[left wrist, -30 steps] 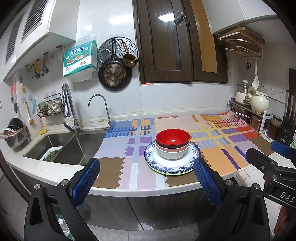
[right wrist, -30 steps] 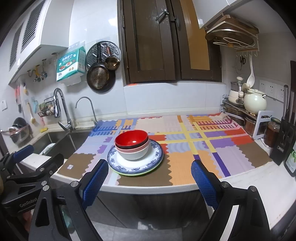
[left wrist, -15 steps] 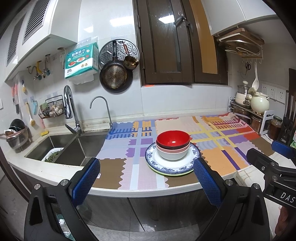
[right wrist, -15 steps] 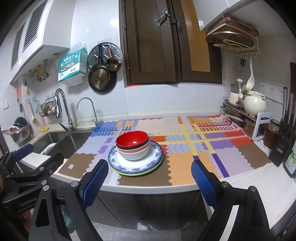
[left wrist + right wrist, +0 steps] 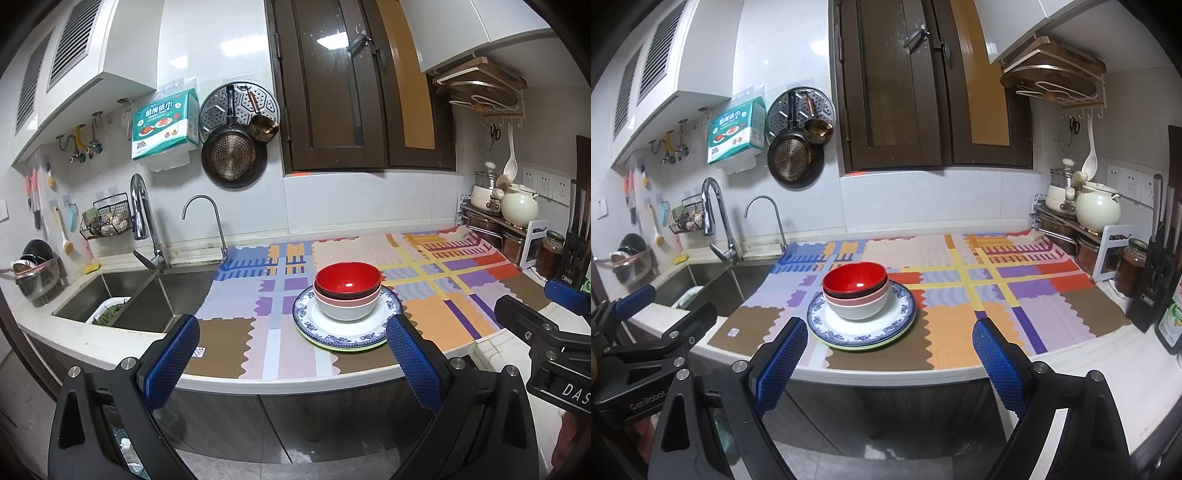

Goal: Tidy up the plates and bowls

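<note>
A stack of bowls, red (image 5: 347, 278) on top over dark, pink and white ones, sits on a blue-patterned plate (image 5: 388, 308) that lies on a green plate, on the patchwork mat (image 5: 288, 350). The stack also shows in the right wrist view (image 5: 855, 282), on the same plate (image 5: 905, 301). My left gripper (image 5: 293, 356) is open and empty, held in front of the counter edge, short of the plates. My right gripper (image 5: 888, 363) is open and empty, also off the counter front, to the right of the stack.
A steel sink (image 5: 122, 295) with two taps lies left of the mat. A rack with a cream pot (image 5: 1097, 214), jars and a knife block (image 5: 1158, 273) stands at the right. Pans (image 5: 232, 155) hang on the wall.
Both grippers have drifted very slightly; the view of the counter shifted a little. The dishes have not moved and both grippers stay open.
</note>
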The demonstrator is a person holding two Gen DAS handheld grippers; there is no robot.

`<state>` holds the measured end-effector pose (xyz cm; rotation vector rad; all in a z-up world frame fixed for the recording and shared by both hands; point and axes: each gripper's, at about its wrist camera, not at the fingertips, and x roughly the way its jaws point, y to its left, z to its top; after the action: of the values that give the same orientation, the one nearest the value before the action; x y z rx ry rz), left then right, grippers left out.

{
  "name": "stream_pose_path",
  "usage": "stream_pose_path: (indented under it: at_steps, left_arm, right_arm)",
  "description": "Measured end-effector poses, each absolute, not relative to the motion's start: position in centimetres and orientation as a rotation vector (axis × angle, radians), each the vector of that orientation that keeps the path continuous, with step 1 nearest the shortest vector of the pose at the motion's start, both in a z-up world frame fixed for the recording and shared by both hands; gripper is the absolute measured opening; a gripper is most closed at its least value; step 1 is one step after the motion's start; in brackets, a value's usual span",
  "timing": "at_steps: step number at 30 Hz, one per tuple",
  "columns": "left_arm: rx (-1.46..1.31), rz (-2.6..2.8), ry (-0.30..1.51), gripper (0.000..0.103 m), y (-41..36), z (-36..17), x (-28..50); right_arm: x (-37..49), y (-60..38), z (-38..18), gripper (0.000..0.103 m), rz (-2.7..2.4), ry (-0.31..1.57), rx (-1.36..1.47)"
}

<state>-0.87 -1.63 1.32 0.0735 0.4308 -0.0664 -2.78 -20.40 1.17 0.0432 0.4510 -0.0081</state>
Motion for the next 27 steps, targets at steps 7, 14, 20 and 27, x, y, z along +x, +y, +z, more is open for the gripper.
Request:
stream_pose_path:
  at_steps: [7,14,20,27]
  left_arm:
    - [0.076,-0.07,0.425,0.103,-1.45,1.3,-0.87]
    - [0.081,-0.066,0.417,0.103,-1.35,1.39,-0.97]
    - [0.08,-0.066,0.417,0.103,-1.31,1.39,-0.91]
    - [0.063,-0.067,0.422,0.103,-1.24,1.49,-0.65]
  right_arm:
    - [-2.88,-20.39,1.3,0.092,-0.007,0.449,0.044]
    - [-2.89,-20.43,1.22,0.092,-0.008,0.45,0.043]
    - [-2.91,-20.35,1.26,0.092,-0.008,0.448,0.042]
    - [-2.87,-20.29,1.18,0.092,-0.009,0.45,0.043]
